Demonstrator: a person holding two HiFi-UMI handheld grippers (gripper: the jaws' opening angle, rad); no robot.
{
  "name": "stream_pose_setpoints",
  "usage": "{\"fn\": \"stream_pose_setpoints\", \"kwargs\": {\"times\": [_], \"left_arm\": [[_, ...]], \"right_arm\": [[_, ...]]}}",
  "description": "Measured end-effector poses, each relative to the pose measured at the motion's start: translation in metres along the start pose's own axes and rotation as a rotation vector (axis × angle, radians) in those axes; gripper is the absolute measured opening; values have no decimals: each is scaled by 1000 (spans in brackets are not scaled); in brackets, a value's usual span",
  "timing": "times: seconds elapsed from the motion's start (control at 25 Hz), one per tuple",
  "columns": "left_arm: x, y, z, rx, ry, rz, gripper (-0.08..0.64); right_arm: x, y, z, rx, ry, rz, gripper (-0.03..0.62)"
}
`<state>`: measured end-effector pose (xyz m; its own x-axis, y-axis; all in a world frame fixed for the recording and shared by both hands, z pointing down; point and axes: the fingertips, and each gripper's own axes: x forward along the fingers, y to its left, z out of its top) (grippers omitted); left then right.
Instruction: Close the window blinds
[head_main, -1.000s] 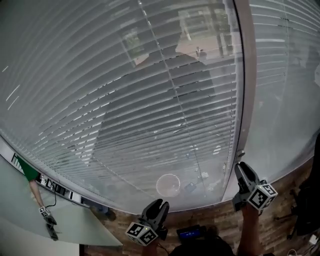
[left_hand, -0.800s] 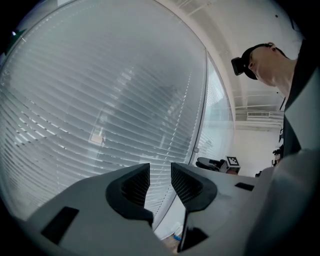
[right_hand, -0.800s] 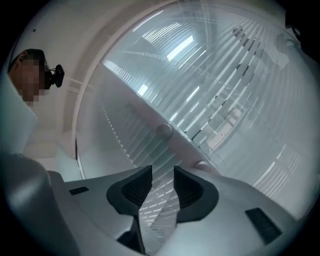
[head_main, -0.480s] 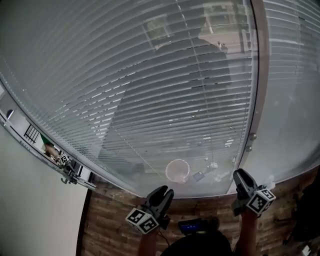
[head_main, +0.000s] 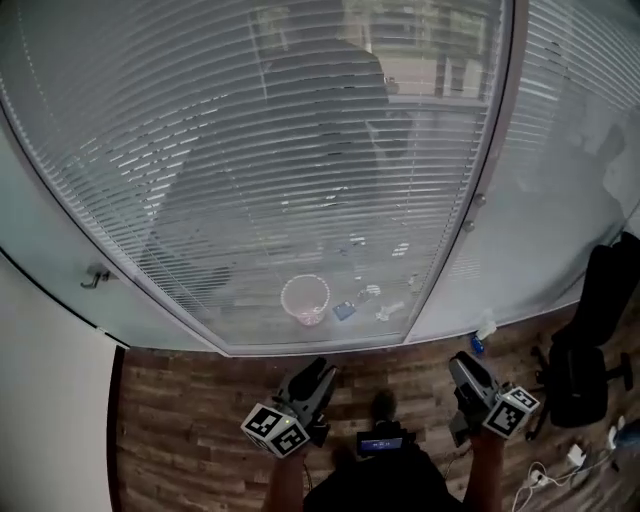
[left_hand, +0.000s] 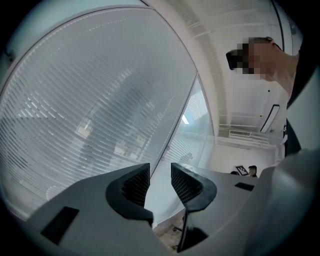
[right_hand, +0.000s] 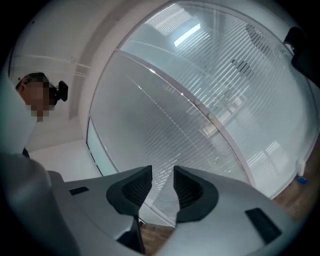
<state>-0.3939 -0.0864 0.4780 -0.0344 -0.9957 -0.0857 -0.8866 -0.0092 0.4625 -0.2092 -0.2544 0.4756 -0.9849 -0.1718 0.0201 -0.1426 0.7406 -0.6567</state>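
Note:
White slatted window blinds (head_main: 300, 150) hang behind a glass wall ahead of me, and the slats stand slightly apart, so shapes show through. In the left gripper view the blinds (left_hand: 90, 110) fill the left side; in the right gripper view they (right_hand: 210, 100) stretch up and right. My left gripper (head_main: 315, 370) is held low over the wooden floor, short of the glass, open with nothing between its jaws (left_hand: 160, 172). My right gripper (head_main: 462, 364) is level with it to the right, also open and holding nothing (right_hand: 162, 174). Neither touches the blinds.
A pale upright frame post (head_main: 492, 130) splits the glass wall. A handle (head_main: 95, 277) sticks out at the left. Beyond the glass stands a round bin (head_main: 305, 298). A small bottle (head_main: 484, 333), a black chair (head_main: 590, 320) and cables (head_main: 545, 480) are on the wooden floor (head_main: 180, 420).
The view has dropped and pulled back from the glass; more floor shows and both grippers sit lower and further from the blinds. The jaws' gaps look unchanged.

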Motion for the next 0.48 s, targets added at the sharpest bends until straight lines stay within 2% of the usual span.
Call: {"fn": "stream_pose_setpoints", "kwargs": {"times": [0.12, 0.2, 0.32, 0.48], "left_arm": [[-22, -20, 1, -49, -7, -24, 143], [-35, -29, -2, -56, -24, -39, 143], [-49, -40, 6, -35, -55, -35, 143], [-70, -57, 27, 10, -113, 19, 143]], "right_arm": [[-34, 23, -14, 35, 20, -49, 130], [-49, 37, -18, 30, 17, -47, 130], [-58, 58, -13, -15, 7, -11, 130], [-52, 79, -12, -39, 32, 84, 130]]}}
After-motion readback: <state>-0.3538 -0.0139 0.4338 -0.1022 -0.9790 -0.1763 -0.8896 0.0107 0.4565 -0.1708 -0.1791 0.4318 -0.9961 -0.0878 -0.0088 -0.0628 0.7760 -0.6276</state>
